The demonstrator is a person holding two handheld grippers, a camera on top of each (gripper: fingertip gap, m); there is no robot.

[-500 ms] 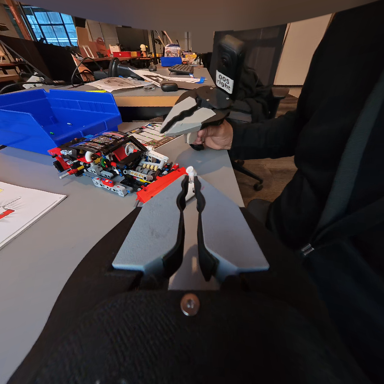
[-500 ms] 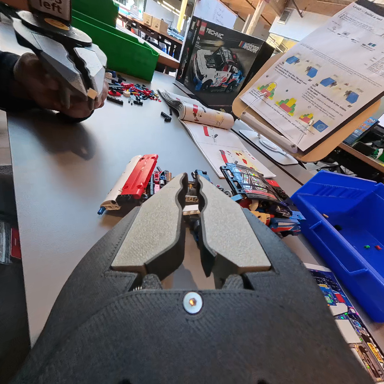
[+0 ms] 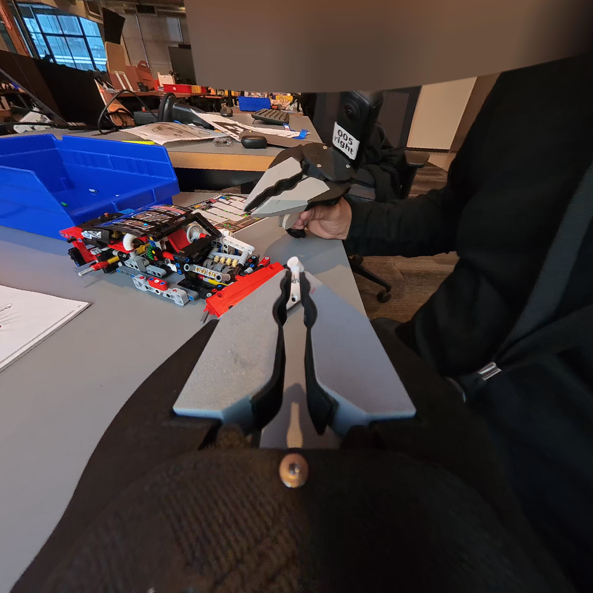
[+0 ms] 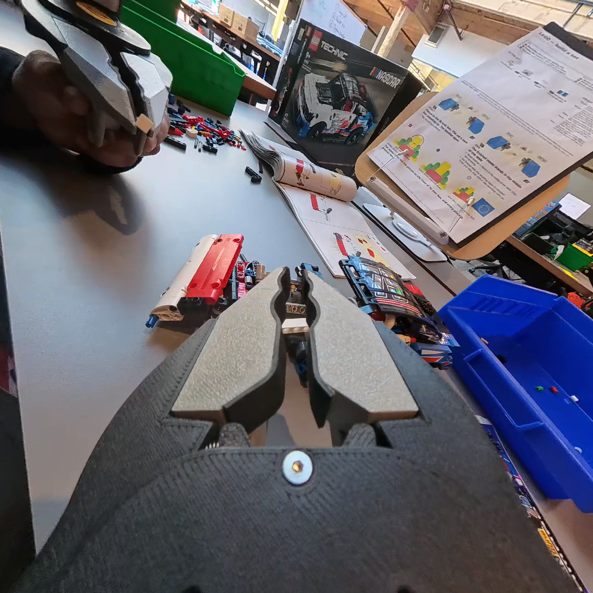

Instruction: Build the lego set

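The part-built Lego car [image 3: 160, 250], with a black roof and a red side panel [image 3: 244, 288], lies on the grey table [image 3: 112, 353]. My left gripper [image 3: 294, 276] is shut on a small white Lego piece [image 3: 294, 263] and holds it just right of the car's red panel. In the right wrist view the left gripper [image 4: 144, 126] is at the top left, above the table, with the piece [image 4: 144, 122] at its tip. My right gripper [image 4: 296, 274] is shut and empty, raised over the car [image 4: 218, 266]. It also shows in the left wrist view [image 3: 253, 208].
A blue bin [image 4: 529, 369] stands beside the car, and a sticker sheet [image 3: 224, 208] lies behind it. An open manual [image 4: 321, 205], loose pieces [image 4: 205, 128], a green bin [image 4: 192, 61], the set's box [image 4: 340, 96] and a sheet on a stand [image 4: 481, 128] lie farther off. The table edge [image 3: 353, 272] is close. About 15 centimetres separates my left fingertips from my right.
Almost nothing has changed. The right gripper has dipped slightly toward the car. The left gripper still holds the white piece in nearly the same place.
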